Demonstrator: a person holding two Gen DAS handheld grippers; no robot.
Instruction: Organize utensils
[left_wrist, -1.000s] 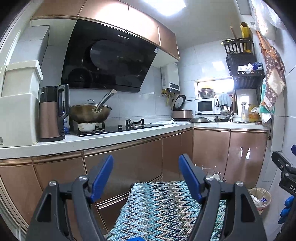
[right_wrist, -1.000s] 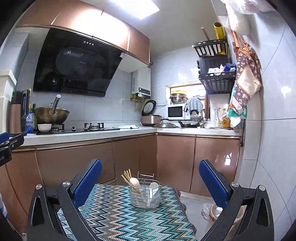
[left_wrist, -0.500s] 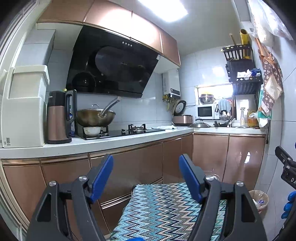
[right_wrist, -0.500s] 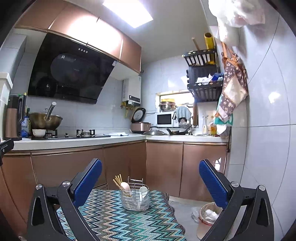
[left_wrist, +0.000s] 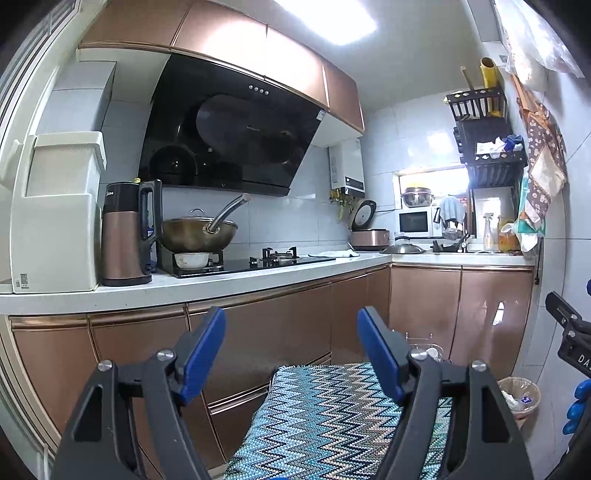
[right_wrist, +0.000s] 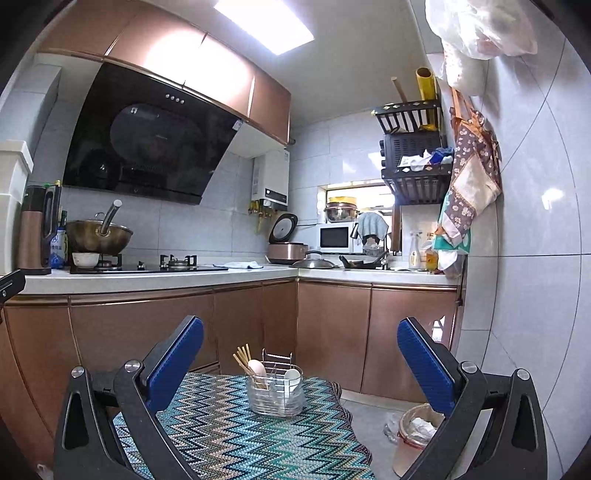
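Both your grippers, left (left_wrist: 291, 350) and right (right_wrist: 301, 360), stay open and empty; the caddy (right_wrist: 275, 389) now sits lower-centre, having drifted left.

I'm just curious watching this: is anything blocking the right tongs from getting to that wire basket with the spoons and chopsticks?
Nothing visible does. The right tongs stand open and level, and only bare zigzag cloth lies between them and the wire basket holding spoons and chopsticks at the cloth's far end.
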